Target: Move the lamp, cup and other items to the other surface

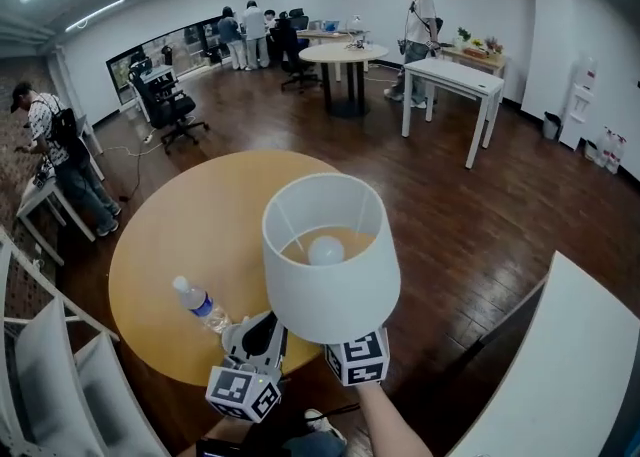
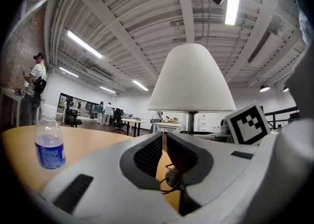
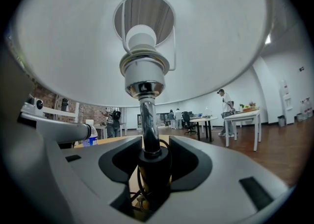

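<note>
A lamp with a white shade (image 1: 330, 265) stands at the near edge of the round wooden table (image 1: 190, 235). My right gripper (image 3: 152, 161) is shut on the black lower part of the lamp's stem (image 3: 148, 125). In the head view only its marker cube (image 1: 357, 357) shows under the shade. My left gripper (image 1: 262, 333) sits just left of the lamp, its jaws (image 2: 164, 154) nearly together on a loop of the lamp's thin black cord (image 2: 171, 179). A clear water bottle (image 1: 203, 305) with a blue label stands on the table left of both grippers, also in the left gripper view (image 2: 49, 144).
A white surface (image 1: 570, 365) lies at the lower right across a strip of dark wooden floor. White rails and a seat (image 1: 50, 365) stand at the lower left. Farther back are a black office chair (image 1: 165, 105), a round table (image 1: 345, 53), a white table (image 1: 455, 80) and several people.
</note>
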`<action>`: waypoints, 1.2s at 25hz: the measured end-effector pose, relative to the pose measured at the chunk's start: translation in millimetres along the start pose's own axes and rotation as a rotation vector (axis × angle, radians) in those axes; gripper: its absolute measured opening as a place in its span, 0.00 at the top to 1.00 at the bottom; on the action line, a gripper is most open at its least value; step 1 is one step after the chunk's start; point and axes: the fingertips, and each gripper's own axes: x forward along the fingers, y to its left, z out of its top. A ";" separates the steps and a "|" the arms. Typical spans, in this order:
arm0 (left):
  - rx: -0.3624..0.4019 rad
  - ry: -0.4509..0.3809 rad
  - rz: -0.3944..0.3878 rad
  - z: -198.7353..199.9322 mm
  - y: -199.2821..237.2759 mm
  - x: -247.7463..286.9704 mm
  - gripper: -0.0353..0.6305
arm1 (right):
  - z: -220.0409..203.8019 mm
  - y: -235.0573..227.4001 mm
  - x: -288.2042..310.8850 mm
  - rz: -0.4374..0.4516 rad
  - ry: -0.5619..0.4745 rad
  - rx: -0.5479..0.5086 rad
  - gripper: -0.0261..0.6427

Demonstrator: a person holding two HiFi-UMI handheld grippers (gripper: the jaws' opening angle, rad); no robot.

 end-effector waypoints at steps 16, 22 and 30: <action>0.031 0.051 0.130 -24.3 110.8 17.1 0.89 | -70.3 51.1 146.2 0.161 0.032 0.002 0.70; 0.027 0.057 0.134 -28.3 104.7 19.6 0.89 | -66.4 49.0 141.9 0.169 -0.001 -0.095 0.65; 0.027 0.063 0.136 -30.0 94.3 9.9 0.89 | -67.2 43.3 111.8 0.148 0.012 -0.122 0.55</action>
